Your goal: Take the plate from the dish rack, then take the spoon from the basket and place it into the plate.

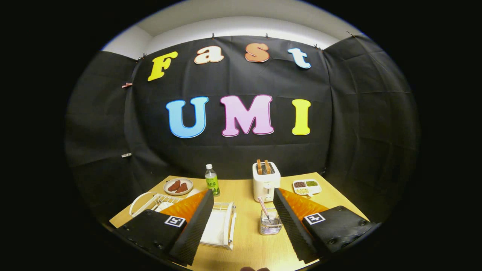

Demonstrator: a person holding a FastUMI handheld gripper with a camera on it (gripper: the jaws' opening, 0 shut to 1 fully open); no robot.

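Observation:
A white wire dish rack (222, 226) stands on the wooden table, partly behind my left finger (196, 222). A white plate (164, 206) rests in the rack's left part, mostly hidden by that finger. A small clear basket (270, 226) sits between my fingers, nearer the right one, with a spoon (264, 210) on a striped handle sticking up out of it. My gripper (243, 203) is open, held high above the table with nothing between its fingers.
Beyond the fingers stand a white toaster (266, 182) with two slices in it, a green bottle (212, 180), a plate with brown food (178, 186) and a divided white tray of beans (307, 186). The table's front edge (241, 263) lies below the fingers.

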